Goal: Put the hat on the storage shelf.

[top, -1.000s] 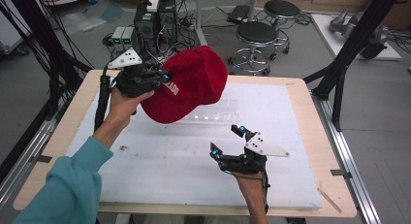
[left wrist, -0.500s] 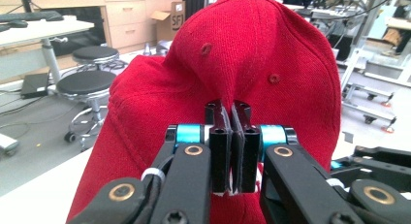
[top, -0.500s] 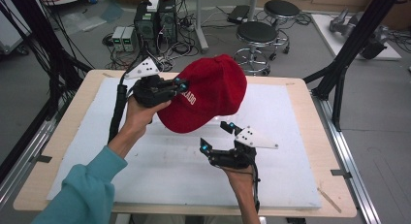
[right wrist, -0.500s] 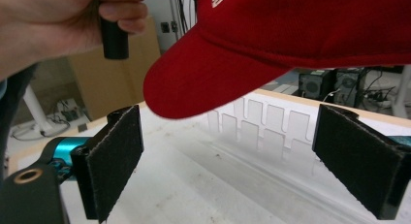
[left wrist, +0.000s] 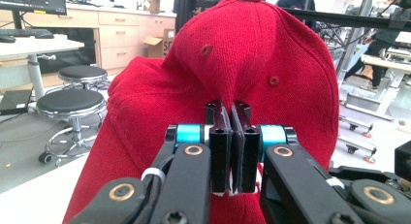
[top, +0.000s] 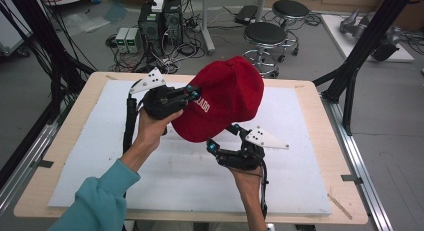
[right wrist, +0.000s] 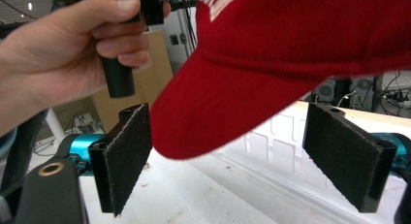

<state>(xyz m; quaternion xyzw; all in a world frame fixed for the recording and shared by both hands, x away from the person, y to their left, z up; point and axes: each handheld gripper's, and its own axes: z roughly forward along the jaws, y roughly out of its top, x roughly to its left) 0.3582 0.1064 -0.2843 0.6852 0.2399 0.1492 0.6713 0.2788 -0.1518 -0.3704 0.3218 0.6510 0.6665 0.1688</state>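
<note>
Red cap (top: 227, 103) above the bench (top: 310, 191), left gripper (top: 192, 94) clamped on its side, brim over the released right gripper (top: 222, 137), jaws just narrowing

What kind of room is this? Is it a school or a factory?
Most likely a robotics lab or workshop. Computer boxes with tangled cables sit on the floor, round stools stand about, and black metal frames surround the worktable.
</note>
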